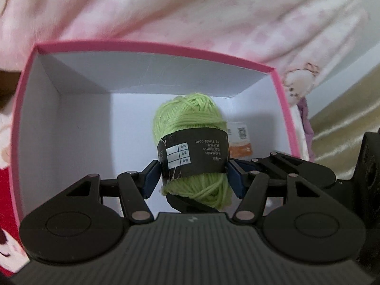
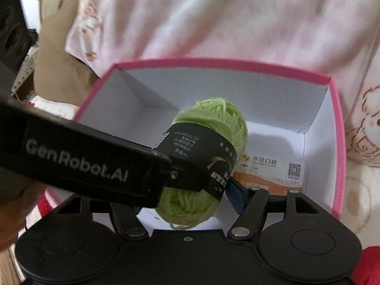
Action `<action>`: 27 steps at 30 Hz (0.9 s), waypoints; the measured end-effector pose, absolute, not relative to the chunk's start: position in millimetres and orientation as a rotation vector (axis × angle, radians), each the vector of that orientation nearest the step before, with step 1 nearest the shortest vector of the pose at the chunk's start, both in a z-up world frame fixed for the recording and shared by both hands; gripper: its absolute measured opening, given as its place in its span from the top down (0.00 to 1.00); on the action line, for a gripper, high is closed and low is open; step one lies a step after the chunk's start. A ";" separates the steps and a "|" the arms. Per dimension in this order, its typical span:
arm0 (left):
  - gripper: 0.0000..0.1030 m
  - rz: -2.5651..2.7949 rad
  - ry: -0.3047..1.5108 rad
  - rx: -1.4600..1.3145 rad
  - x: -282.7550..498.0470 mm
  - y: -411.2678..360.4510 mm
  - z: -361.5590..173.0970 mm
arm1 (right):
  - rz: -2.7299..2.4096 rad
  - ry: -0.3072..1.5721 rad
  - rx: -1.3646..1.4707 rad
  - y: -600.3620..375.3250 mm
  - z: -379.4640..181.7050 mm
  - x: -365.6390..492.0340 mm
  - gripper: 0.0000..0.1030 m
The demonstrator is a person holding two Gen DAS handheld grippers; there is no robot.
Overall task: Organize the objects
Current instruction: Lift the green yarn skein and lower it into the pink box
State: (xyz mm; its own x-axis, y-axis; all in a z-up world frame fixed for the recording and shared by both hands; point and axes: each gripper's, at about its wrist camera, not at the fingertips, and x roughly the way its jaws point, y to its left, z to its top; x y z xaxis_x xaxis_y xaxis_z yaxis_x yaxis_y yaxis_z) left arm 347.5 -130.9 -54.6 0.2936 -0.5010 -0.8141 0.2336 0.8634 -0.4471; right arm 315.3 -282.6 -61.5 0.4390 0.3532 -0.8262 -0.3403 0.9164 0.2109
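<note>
A skein of light green yarn (image 1: 190, 128) wrapped in a black paper label band (image 1: 197, 152) hangs above the open mouth of a pink-rimmed cardboard box with a white interior (image 1: 28, 109), pinched at the band between the blue pads of the left gripper (image 1: 193, 175), whose jaws press in from both sides. The right wrist view shows the same skein (image 2: 213, 123) over the box (image 2: 337, 128), with the left gripper's black body (image 2: 78, 159), lettered GenRobot.AI, crossing from the left. A white and orange printed card with a QR code (image 2: 273, 173) lies flat on the box floor toward the right wall, partly hidden behind the yarn. Of the right gripper (image 2: 187, 201) only one blue pad (image 2: 235, 194) shows, just beside the band on the right; its other finger is hidden, so whether it is open or closed on anything cannot be told. Pale pink patterned fabric (image 1: 190, 14) fills the far background. The hold looks to rest on the paper band rather than the wool, so the soft skein could slide out of the sleeve or tilt on release, landing on the card or against the near wall. A loose strand trailing from the near end might also snag on a pad as the jaws part
</note>
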 end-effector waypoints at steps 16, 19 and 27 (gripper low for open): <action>0.41 -0.479 1.087 -0.102 354.0 -147.7 -67.7 | 0.323 0.952 0.036 -280.6 -68.5 281.9 0.56; 0.41 -0.454 1.093 -0.121 348.6 -140.0 -62.5 | 0.271 0.934 0.037 -290.0 -73.4 284.5 0.56; 0.60 -0.423 1.086 -0.108 350.0 -145.2 -65.8 | 0.297 0.875 0.114 -309.4 -68.7 265.5 0.58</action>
State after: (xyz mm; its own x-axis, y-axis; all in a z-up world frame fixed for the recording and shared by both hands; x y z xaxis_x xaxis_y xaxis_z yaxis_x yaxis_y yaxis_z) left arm 350.0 -145.2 -65.8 0.3952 -0.3849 -0.8341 0.2805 0.9152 -0.2894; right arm 265.5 -309.4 -68.7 0.6028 0.3025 -0.7384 -0.2100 0.9529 0.2189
